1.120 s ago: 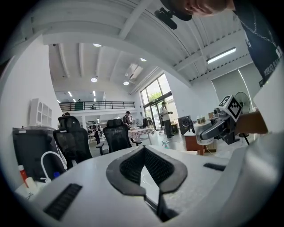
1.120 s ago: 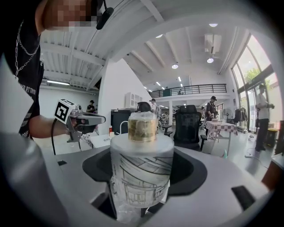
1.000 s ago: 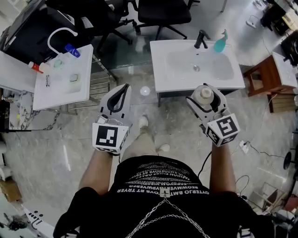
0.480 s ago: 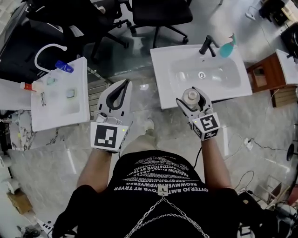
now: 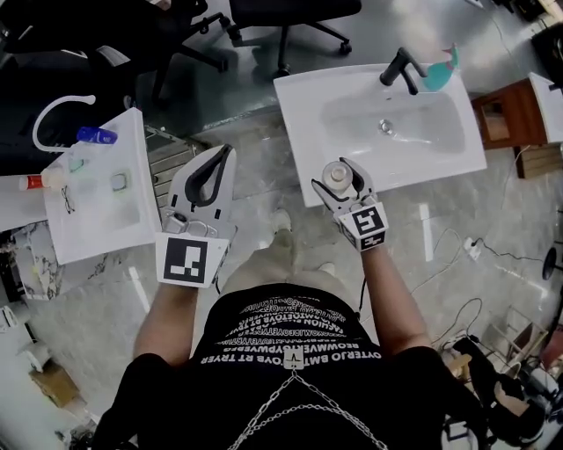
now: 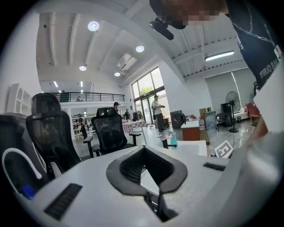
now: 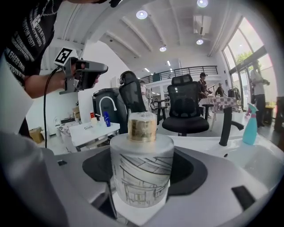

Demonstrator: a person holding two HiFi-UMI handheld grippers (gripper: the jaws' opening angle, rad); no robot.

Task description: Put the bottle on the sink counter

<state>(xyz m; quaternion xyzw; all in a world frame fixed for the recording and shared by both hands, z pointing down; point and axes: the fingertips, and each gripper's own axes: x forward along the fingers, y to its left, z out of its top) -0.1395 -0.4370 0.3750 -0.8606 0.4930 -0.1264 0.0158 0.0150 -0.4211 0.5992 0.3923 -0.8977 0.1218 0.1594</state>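
Observation:
My right gripper [image 5: 343, 178] is shut on a frosted white bottle [image 5: 337, 175] with a gold neck and a clear cap. The bottle [image 7: 141, 170] stands upright between the dark pads [image 7: 191, 170]. It hangs over the front left edge of the white sink counter [image 5: 299, 132], above the floor just before the rim. My left gripper [image 5: 225, 153] is held level to the left, over the floor between the two sinks. In the left gripper view its jaws meet at the tips [image 6: 144, 150] with nothing between them.
A black faucet [image 5: 400, 68] and a teal spray bottle [image 5: 442, 74] stand at the back of the sink counter. A second white sink [image 5: 132, 202] at the left carries a white faucet [image 5: 53, 119] and a blue bottle [image 5: 95, 135]. Office chairs [image 5: 290, 13] stand behind.
The right gripper has carried the bottle left and up the picture, to the sink counter's front left corner. The whole view has shifted. The left gripper stays shut and level.

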